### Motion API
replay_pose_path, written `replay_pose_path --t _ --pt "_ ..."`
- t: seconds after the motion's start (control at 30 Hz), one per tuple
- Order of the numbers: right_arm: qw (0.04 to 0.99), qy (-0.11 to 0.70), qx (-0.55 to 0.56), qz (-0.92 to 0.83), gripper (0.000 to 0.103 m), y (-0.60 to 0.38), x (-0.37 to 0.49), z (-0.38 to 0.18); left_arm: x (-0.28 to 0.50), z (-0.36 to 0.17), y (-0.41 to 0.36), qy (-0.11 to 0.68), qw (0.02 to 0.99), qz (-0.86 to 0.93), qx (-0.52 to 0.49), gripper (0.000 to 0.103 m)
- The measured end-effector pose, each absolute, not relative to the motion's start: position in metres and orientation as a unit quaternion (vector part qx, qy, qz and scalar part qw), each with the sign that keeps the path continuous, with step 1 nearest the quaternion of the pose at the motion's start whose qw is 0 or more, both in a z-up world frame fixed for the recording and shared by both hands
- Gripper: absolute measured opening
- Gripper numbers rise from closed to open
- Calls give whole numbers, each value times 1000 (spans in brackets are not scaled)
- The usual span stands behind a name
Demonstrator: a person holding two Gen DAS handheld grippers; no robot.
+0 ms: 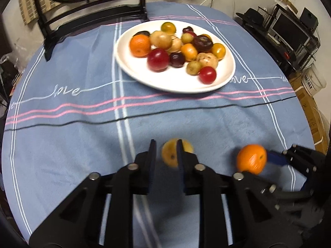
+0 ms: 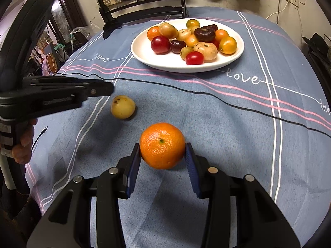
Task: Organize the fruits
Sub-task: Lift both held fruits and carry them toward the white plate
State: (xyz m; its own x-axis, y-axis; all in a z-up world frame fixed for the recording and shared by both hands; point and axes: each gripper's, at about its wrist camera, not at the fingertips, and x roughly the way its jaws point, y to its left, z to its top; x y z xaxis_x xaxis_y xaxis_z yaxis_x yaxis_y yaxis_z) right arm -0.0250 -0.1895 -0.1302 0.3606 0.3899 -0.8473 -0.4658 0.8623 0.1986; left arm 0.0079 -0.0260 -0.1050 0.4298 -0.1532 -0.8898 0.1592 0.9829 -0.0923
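My right gripper is shut on a mandarin orange, held just above the blue striped cloth. The left wrist view shows that orange at lower right against a blue pad. A yellow fruit lies loose on the cloth; it appears blurred partly behind my left gripper's right finger. My left gripper hovers over it, jaws a narrow gap apart, pads not touching it; in the right wrist view the left gripper sits above and left of the fruit. Several mixed fruits fill a white plate at the back.
A black chair stands behind the table past the plate. Off the table's right edge are a black shelf with electronics and cardboard boxes. A person's hand holds the left gripper's handle.
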Motion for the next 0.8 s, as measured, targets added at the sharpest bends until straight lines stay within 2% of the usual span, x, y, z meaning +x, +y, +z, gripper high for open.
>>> replay_pose_path --t 0.03,0.07,0.23,0.33,0.43,0.53,0.57,0.6,0.63,0.8 --pt "825 502 -35 258 43 -192 -26 -131 4 -106 -20 525 846 -92 2 44" --pt "825 501 -34 258 43 -193 -26 -131 -1 -106 -14 523 848 -89 4 54" --pt "820 513 -30 253 43 -196 -26 -141 -5 -119 -10 536 839 -92 9 57" --pt "817 515 -36 257 43 -192 -25 -141 4 -122 -25 534 839 -107 7 65" --pt "818 512 -43 260 43 -188 -21 -138 17 -126 -43 529 840 -119 21 68" --pt "819 510 -42 259 43 -186 -13 -135 27 -137 -51 538 834 -117 31 68" --pt "820 510 -41 258 43 -186 -12 -135 29 -141 -52 545 830 -114 34 65" --pt "820 509 -40 258 43 -186 -10 -135 32 -146 -53 553 825 -115 34 60" --pt "820 509 -40 258 43 -186 -8 -135 33 -151 -52 559 820 -116 34 42" --pt "816 515 -40 258 43 -184 -5 -139 34 -153 -48 560 821 -110 26 40"
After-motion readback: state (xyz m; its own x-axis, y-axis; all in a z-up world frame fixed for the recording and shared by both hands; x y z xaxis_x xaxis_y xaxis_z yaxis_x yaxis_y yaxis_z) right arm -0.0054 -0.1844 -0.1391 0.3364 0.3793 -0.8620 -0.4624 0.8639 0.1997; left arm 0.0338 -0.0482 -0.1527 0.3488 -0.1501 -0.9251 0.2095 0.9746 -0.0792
